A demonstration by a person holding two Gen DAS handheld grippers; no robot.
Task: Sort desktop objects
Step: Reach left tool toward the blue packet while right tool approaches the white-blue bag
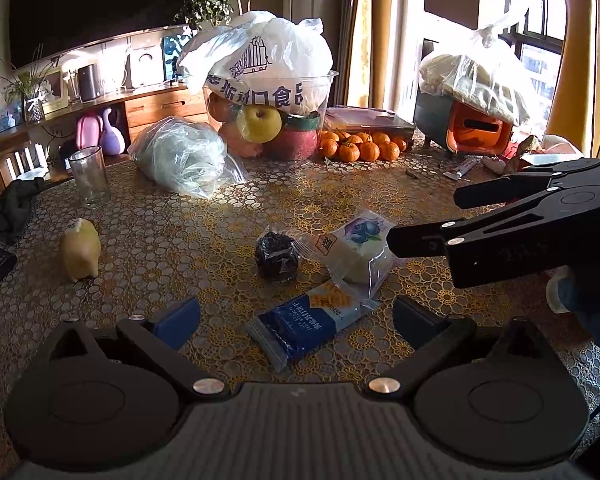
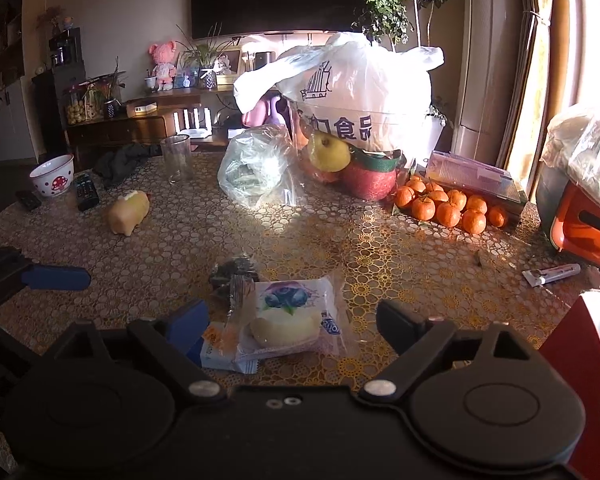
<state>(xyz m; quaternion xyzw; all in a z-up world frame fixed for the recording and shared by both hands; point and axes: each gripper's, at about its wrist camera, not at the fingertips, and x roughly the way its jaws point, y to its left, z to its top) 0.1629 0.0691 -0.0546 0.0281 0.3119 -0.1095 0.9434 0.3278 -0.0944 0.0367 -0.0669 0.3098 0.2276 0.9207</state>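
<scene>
**Both grippers open over the snack cluster, nothing held**

Nearest the left wrist camera, the left gripper (image 1: 296,312) is spread wide with nothing between its fingers; the blue cracker packet (image 1: 312,322) lies flat on the table (image 1: 160,240) between them. Right gripper (image 2: 292,322) likewise gapes wide and empty, straddling the blueberry pastry packet (image 2: 288,316), which overlaps the blue packet's end. Just beyond sits a dark wrapped snack (image 1: 277,256), touching the pastry wrapper.

Farther out: a pale pig figurine (image 1: 80,252) toward the left edge, a drinking glass (image 1: 89,176), a clear plastic bag (image 1: 184,160), then a fruit bowl (image 1: 268,120) under a white bag, and tangerines (image 1: 360,146) at the far edge.

Judgement: approach stage, first pick not yet made. Next move calls for lowering and closing on one packet without dragging its overlapped neighbour.
</scene>
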